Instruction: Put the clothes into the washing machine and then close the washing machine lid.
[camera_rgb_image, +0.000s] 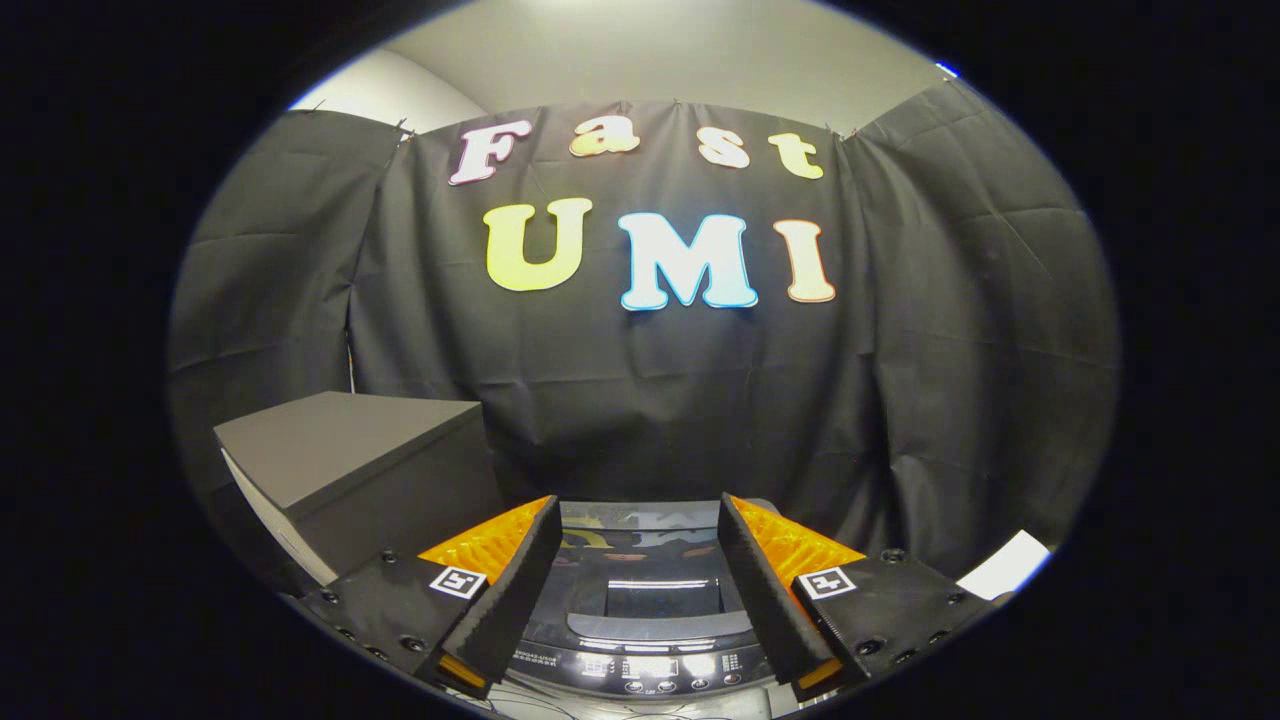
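Two fingers of the gripper (637, 570) stand wide apart with nothing between their pads, and the gap between them frames the washing machine (640, 625). The washing machine serves as the landmark for all positions given below. Its lid (655, 560) is down and lies flat; the lid is dark and glossy, reflects the booth behind it, and carries a rectangular window (662, 597) near its middle. Along the near edge of the washing machine runs a curved control panel (640, 668) with a small lit display and a row of round buttons; the markings are too small to make out. The left finger (505, 590) hangs over the left part of the washing machine and the right finger (765, 590) over its right part; whether either one touches the lid cannot be told. Each finger has a ribbed inner face and, further back on its mount, a small square marker. To the left of the washing machine, and rising above its top, stands a dark box (350, 470) with a flat top and a pale lower edge. Behind the washing machine hangs the black cloth wall (900, 400). To the right of the washing machine, low down, lies a white flat piece (1010, 565) whose nature cannot be told.
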